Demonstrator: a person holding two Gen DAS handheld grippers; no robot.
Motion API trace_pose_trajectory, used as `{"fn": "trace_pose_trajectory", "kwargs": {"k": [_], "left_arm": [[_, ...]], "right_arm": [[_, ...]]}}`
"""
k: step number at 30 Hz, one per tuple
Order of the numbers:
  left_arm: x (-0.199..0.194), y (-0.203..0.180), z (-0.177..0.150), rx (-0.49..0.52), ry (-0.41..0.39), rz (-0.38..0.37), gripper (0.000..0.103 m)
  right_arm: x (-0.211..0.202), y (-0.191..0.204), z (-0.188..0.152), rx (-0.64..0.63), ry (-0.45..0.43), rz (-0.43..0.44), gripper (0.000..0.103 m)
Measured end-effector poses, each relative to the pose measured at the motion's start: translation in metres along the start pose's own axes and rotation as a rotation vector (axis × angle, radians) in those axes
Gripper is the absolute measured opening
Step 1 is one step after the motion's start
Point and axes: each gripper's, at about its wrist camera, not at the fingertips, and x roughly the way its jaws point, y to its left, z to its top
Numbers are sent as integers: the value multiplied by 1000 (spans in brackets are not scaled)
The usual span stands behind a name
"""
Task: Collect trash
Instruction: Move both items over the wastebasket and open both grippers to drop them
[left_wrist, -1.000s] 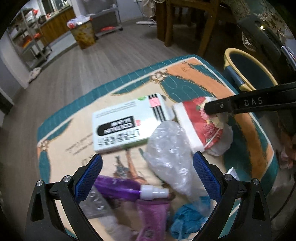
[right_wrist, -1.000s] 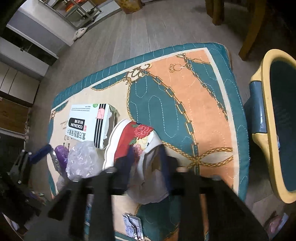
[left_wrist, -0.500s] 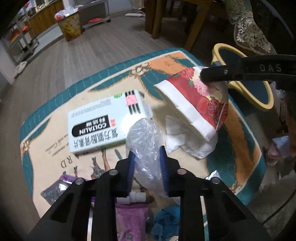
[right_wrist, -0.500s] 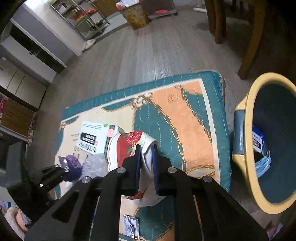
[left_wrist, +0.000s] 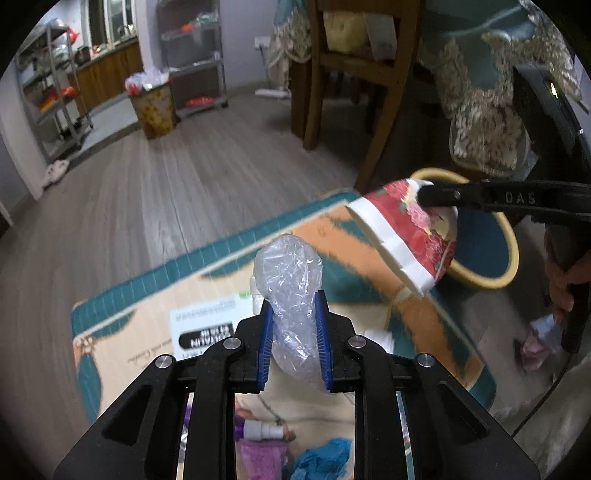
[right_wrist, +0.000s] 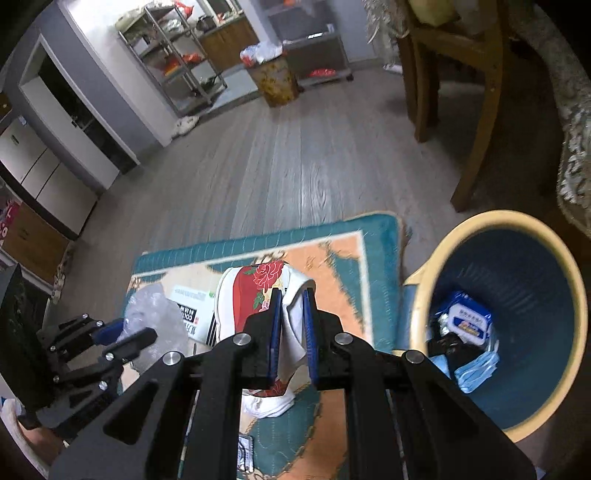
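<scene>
My left gripper (left_wrist: 291, 306) is shut on a crumpled clear plastic bag (left_wrist: 290, 280) and holds it above the patterned mat (left_wrist: 140, 321). It also shows in the right wrist view (right_wrist: 155, 314). My right gripper (right_wrist: 292, 306) is shut on a red flowered paper package (right_wrist: 255, 291) with white tissue, lifted above the mat beside the yellow-rimmed blue bin (right_wrist: 524, 229). In the left wrist view the package (left_wrist: 402, 236) hangs in front of the bin (left_wrist: 506, 236). The bin holds a wipes pack (right_wrist: 467, 321) and a blue mask (right_wrist: 476, 369).
A white medicine box (left_wrist: 207, 328), a purple spray bottle (left_wrist: 255, 430), a pink pouch (left_wrist: 258, 458) and a blue crumpled scrap (left_wrist: 321, 458) lie on the mat. A foil sachet (right_wrist: 245, 452) lies near my right gripper. Wooden chair legs (right_wrist: 476, 147) stand behind the bin.
My left gripper closed on the plastic bag and lifted it off the mat. My right gripper raised the red package higher and toward the bin, leaving white tissue on the mat.
</scene>
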Motion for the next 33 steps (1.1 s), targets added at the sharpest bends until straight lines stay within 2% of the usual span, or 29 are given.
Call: {"fn": "trace_pose_trajectory", "kwargs": {"k": [8, 15, 33], "left_arm": [[-5, -16, 21, -18, -83, 2, 23], [-3, -39, 34, -16, -139, -17, 23], [42, -114, 48, 57, -91, -104, 23]], "right_arm": [[-30, -31, 7, 24, -71, -28, 11], [-44, -62, 2, 73, -85, -54, 11], [-79, -149, -11, 227, -137, -169, 11]]}}
